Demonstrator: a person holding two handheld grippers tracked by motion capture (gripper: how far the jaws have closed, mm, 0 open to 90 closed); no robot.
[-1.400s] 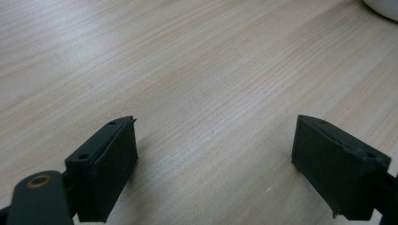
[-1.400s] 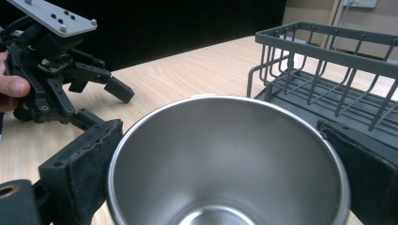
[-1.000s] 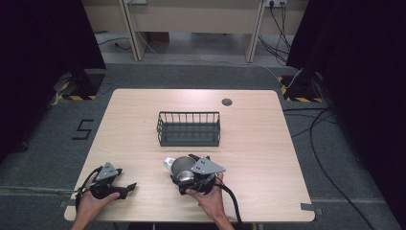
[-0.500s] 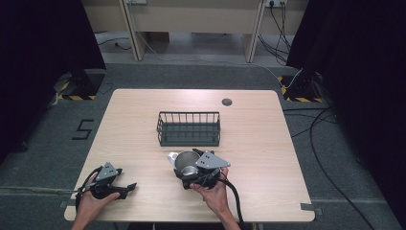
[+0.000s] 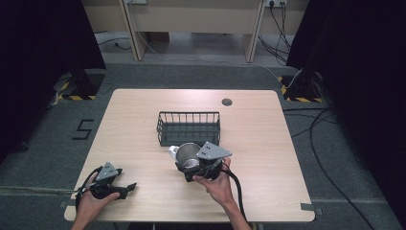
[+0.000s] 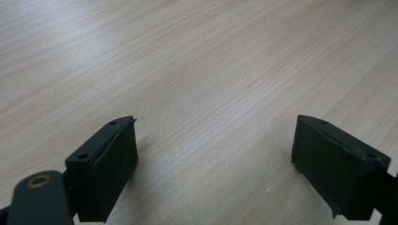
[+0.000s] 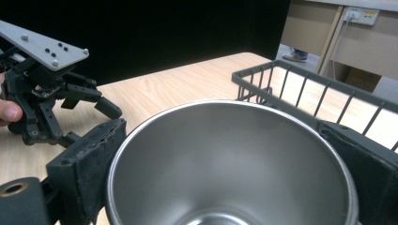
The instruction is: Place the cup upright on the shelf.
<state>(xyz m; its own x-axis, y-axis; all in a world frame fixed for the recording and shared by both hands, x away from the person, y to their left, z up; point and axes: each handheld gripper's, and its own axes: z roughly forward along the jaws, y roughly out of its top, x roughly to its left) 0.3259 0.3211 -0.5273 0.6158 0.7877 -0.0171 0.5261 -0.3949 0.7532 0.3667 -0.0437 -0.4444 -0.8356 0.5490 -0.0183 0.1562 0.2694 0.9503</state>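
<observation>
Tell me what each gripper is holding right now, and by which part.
The right gripper clamps the steel cup across the outside of its wall at the rim. The left gripper holds nothing, its jaws open over the table.

The table (image 5: 268, 158) is pale wood with a fine straight grain. The basket (image 5: 188, 127) is dark grey wire. The cup (image 7: 230, 159) is shiny silver steel. Both grippers, left (image 5: 125, 188) and right (image 5: 187, 172), are black, each topped with a grey plate.
</observation>
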